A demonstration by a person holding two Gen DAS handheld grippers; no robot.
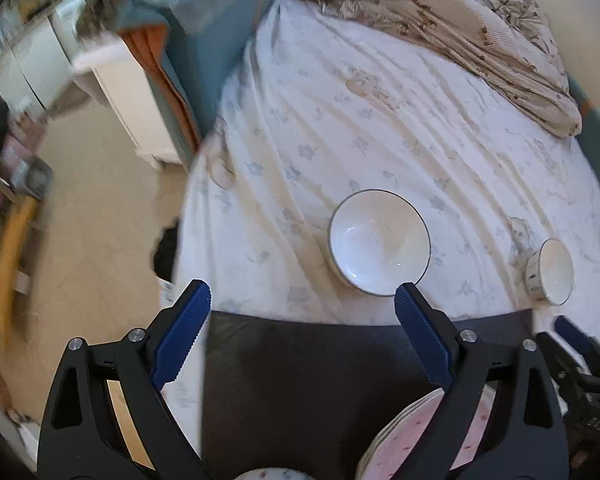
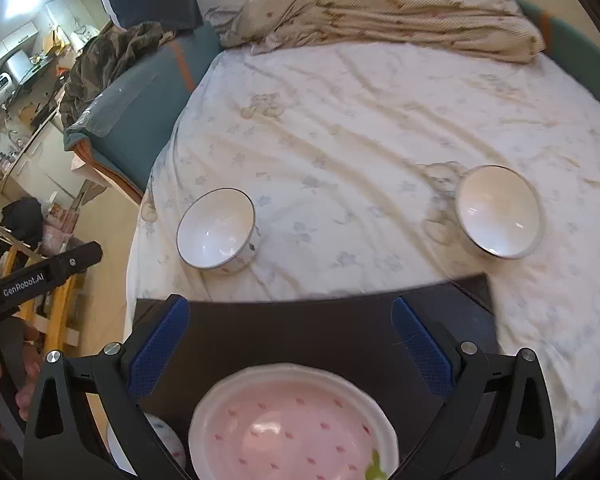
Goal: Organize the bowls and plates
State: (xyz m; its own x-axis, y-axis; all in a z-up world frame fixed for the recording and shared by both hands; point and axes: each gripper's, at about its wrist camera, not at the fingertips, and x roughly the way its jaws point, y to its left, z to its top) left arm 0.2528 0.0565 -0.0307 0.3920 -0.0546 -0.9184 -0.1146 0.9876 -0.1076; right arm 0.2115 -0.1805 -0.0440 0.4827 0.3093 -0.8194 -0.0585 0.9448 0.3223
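Two white bowls with dark rims sit on the bed sheet: one (image 1: 380, 242) just beyond my left gripper (image 1: 302, 304), also in the right wrist view (image 2: 216, 234); the other (image 1: 552, 272) lies farther right, also in the right wrist view (image 2: 498, 212). A black tray (image 1: 300, 380) lies on the bed's near edge and carries a stack of pink-patterned plates (image 1: 420, 432). In the right wrist view the pink plate (image 2: 296, 424) lies under my right gripper (image 2: 290, 340), with a smaller patterned dish (image 2: 168, 440) at its left. Both grippers are open and empty.
A crumpled beige duvet (image 2: 380, 8) lies at the far end of the bed. A teal bed frame (image 2: 140, 120) with clothes runs along the left. The floor, a wooden rack (image 1: 8, 248) and white cabinets (image 1: 132, 108) are to the left.
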